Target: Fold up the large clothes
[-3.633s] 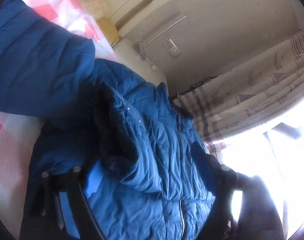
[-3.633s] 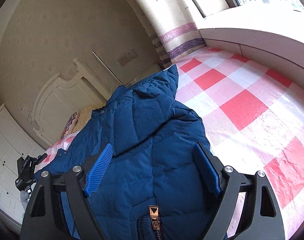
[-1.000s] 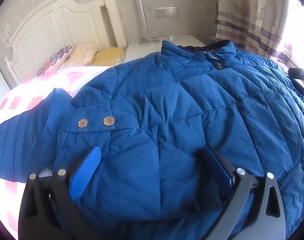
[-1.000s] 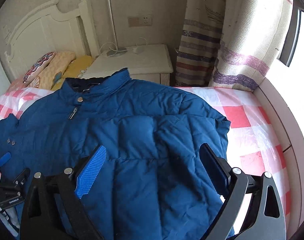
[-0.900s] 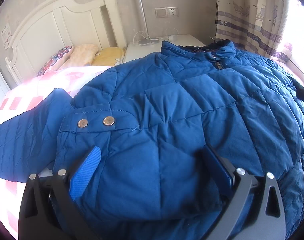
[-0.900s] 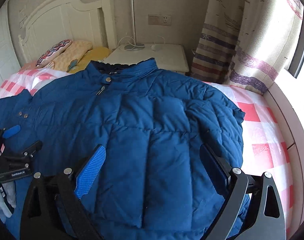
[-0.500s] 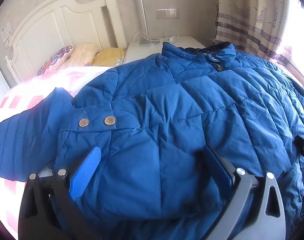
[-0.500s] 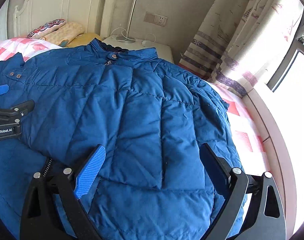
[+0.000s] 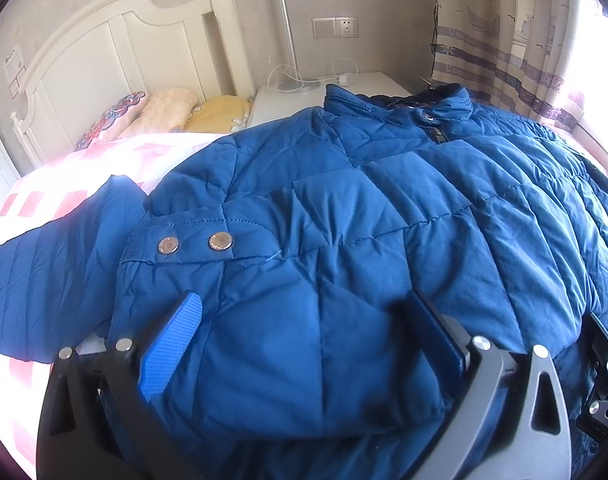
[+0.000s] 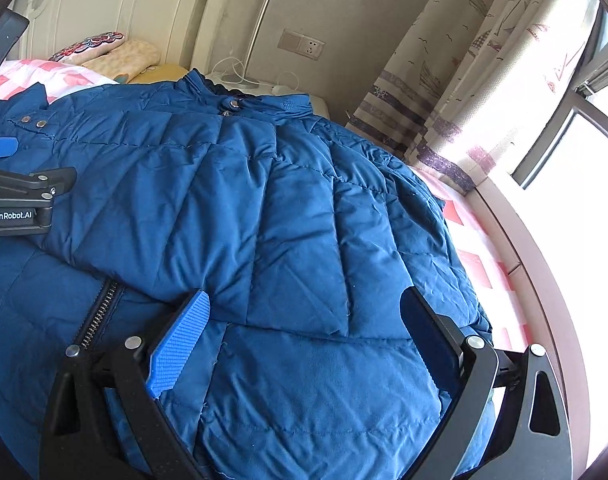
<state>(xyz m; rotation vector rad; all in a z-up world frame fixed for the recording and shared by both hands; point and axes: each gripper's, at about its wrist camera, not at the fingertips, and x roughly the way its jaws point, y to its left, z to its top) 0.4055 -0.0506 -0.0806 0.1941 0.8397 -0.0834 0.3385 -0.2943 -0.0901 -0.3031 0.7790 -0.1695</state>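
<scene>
Blue jacket (image 9: 343, 208) now lies spread flat on the checked bed (image 9: 56, 196), no longer lifted. Left hand-held gripper (image 9: 304, 336) and right hand-held gripper (image 10: 304, 332): fingers apart, gripping nothing. "GenRobot.AI" label (image 10: 10, 215) readable.

Home bedroom: white headboard (image 9: 116, 60), pillows (image 9: 144, 114), nightstand (image 9: 367, 84), curtains (image 9: 503, 32).

Blue quilted puffer jacket (image 9: 343, 208) is lying spread front-up on the bed, collar w/ snap pointing toward the headboard end. One sleeve is folded across the chest, cuff w/ two metal snaps facing up; zipper is showing open near the hem.
</scene>
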